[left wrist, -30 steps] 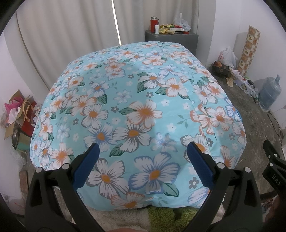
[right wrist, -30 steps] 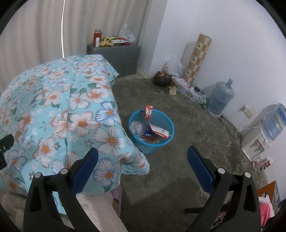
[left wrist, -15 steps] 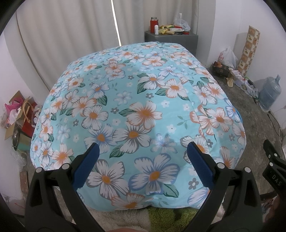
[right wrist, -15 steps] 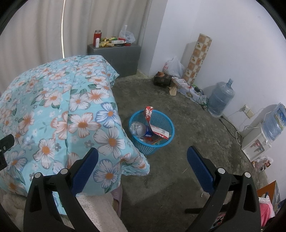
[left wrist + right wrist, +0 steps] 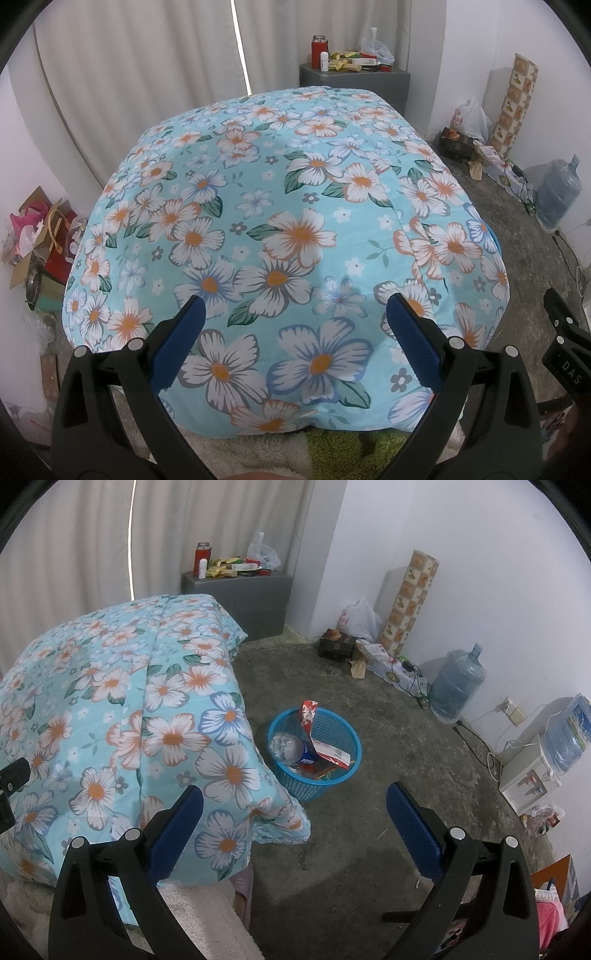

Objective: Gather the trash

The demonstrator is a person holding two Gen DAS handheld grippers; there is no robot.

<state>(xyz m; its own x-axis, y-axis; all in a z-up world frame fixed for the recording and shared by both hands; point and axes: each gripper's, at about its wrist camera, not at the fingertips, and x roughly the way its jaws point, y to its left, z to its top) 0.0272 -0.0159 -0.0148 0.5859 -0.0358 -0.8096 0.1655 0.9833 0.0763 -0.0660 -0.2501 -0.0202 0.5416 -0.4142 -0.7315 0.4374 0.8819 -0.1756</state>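
Change: almost nothing is seen to have moved since the earlier frames; both views are held nearly as before
Trash: a plastic bottle point(image 5: 286, 746) and wrappers point(image 5: 330, 752) are seen inside the blue basket point(image 5: 334, 781)
Basket: set on the concrete floor point(image 5: 388, 716), just beside the floral bedspread point(image 5: 122, 709) corner
Right claw point(image 5: 294, 821): spread wide; nothing gripped; held above the floor
Left claw point(image 5: 294, 341): spread wide; nothing gripped; held over the bedspread
Surroundings: a water jug point(image 5: 456, 683) by the wall; a grey cabinet point(image 5: 236, 598) behind the bed

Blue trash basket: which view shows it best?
Right wrist. The blue trash basket stands in full view on the floor beside the floral bedspread, with a bottle and wrappers inside. The left wrist view shows only a blue sliver past the bedspread's edge.
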